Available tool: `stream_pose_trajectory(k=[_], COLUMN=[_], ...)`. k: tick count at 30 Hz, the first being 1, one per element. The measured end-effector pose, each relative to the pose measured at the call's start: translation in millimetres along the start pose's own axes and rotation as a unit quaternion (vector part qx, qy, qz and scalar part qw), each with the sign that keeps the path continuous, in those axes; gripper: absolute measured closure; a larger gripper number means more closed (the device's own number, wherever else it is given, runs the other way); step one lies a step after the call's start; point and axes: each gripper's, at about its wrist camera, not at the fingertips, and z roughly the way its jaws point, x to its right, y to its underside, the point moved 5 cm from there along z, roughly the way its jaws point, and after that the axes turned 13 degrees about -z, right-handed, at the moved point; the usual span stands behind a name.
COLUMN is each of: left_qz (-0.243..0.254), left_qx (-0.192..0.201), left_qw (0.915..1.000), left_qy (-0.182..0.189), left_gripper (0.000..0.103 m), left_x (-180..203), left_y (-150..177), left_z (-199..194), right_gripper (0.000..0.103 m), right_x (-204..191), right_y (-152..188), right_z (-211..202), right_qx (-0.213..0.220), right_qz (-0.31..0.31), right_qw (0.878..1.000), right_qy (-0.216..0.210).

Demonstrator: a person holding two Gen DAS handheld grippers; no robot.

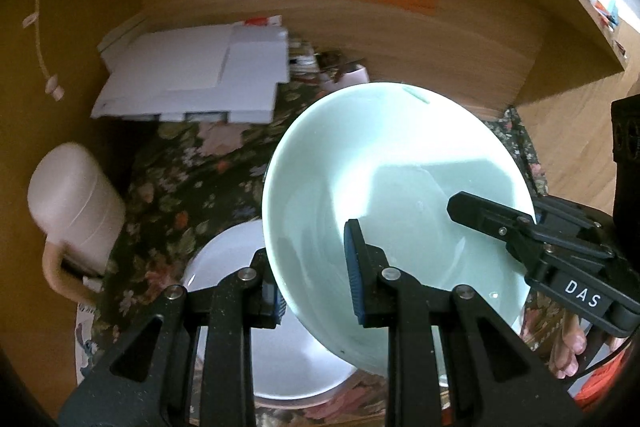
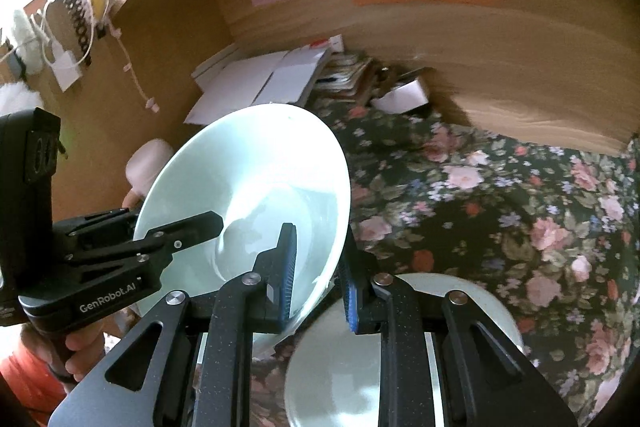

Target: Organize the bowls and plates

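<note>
A pale green bowl (image 1: pixel 384 179) is held tilted in the air over the floral tablecloth; it also shows in the right wrist view (image 2: pixel 256 179). My left gripper (image 1: pixel 316 283) is shut on its near rim, one finger inside and one outside. My right gripper (image 2: pixel 320 279) is shut on the opposite rim and shows from the side in the left wrist view (image 1: pixel 496 223). A white plate (image 1: pixel 236 275) lies on the cloth under the bowl. A pale green plate (image 2: pixel 472 303) lies on the cloth below my right gripper.
A cream lidded mug (image 1: pixel 76 207) stands at the left. White papers (image 1: pixel 192 75) and a stack of books lie at the back against the wooden wall (image 1: pixel 360 27). The floral tablecloth (image 2: pixel 500 211) spreads to the right.
</note>
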Motion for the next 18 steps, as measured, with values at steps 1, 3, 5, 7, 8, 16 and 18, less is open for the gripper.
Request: stream_pose_trajectory(k=[1,3,5,7,8,16,18], left_qz=[-0.003,-0.009,-0.015,-0.02,-0.023,-0.035,-0.037], left_qx=[0.0,0.0,0.0,-0.002,-0.003,-0.018,-0.022], left_qw=[1.0,0.9999,0.9998,0.9997,0.9996,0.9989,0.9986], left_qy=[-0.002,-0.006,-0.011,-0.014,-0.016,-0.026,-0.029], left_gripper=[0.078,0.078,0.078,0.078,0.078,0.078,0.078], left_x=[-4.0,-12.2,-20.2,-26.9,-31.2,-50.7,-53.4], left_y=[1.0,3.3,5.6,7.8,9.5,22.1,24.8], left_z=[-0.6,-3.0,-4.0,-4.6,-5.5,-0.1,3.3], right_gripper=[0.084,0.084,0.084,0.084,0.084,0.084,0.084], right_x=[-3.7,-10.0,-15.8,-19.8,-21.9,-30.3,-30.8], right_y=[0.1,1.0,2.6,3.5,4.5,15.1,18.7], right_z=[2.8,8.3,13.6,18.6,21.2,42.4,47.4], right_qx=[-0.002,-0.007,-0.012,-0.018,-0.021,-0.046,-0.052], right_qz=[-0.002,-0.005,-0.007,-0.009,-0.01,-0.007,-0.005], right_qw=[1.0,1.0,1.0,1.0,0.999,0.998,0.998], right_qy=[-0.003,-0.01,-0.018,-0.023,-0.025,-0.04,-0.043])
